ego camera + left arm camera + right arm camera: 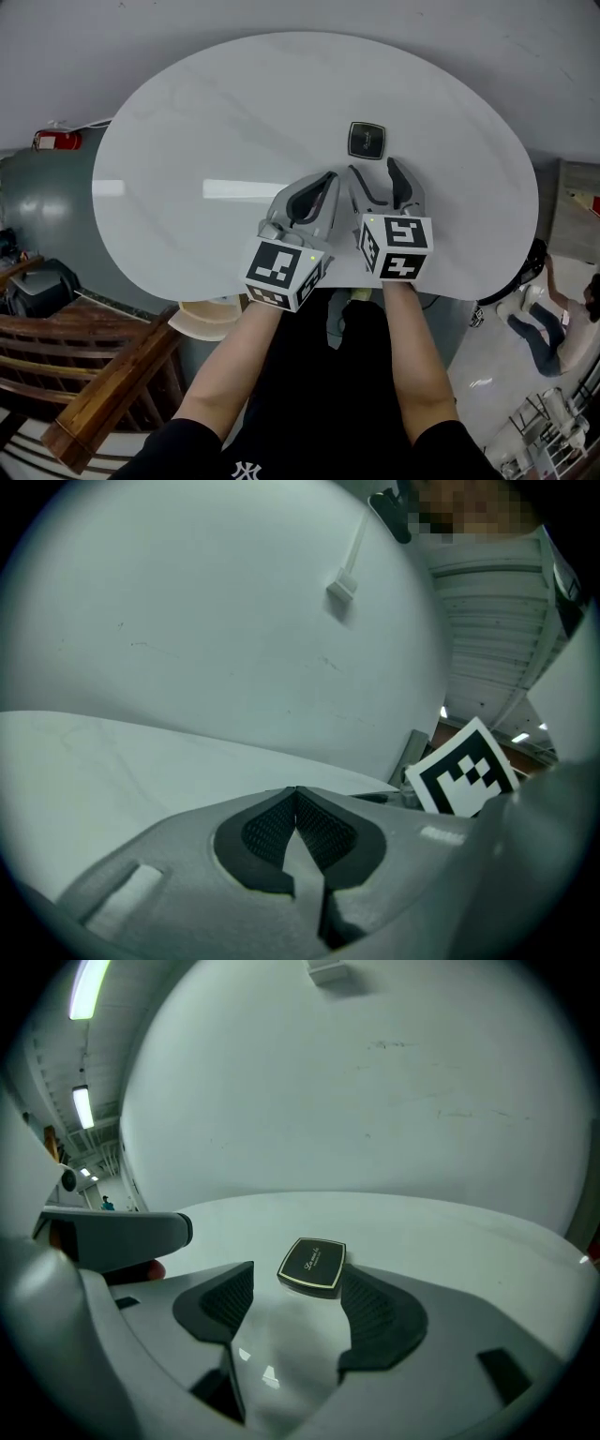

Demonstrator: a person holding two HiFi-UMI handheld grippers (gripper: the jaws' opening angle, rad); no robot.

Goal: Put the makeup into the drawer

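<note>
A black square makeup compact (pixel 367 140) (pixel 313 1266) with a gold edge lies flat on the white oval table (pixel 187 141). My right gripper (pixel 372 177) (pixel 292 1299) is open a short way on the near side of the compact, its jaws pointing at it with nothing between them. My left gripper (pixel 331 185) (pixel 296 801) is shut and empty, just left of the right one, over the table's near part. No drawer is in view.
The table's near edge (pixel 309 292) runs just under both marker cubes. A dark wooden bench (pixel 84 375) stands on the floor at the lower left, and a cream round stool (pixel 208 321) sits below the table edge. A wall rises behind the table.
</note>
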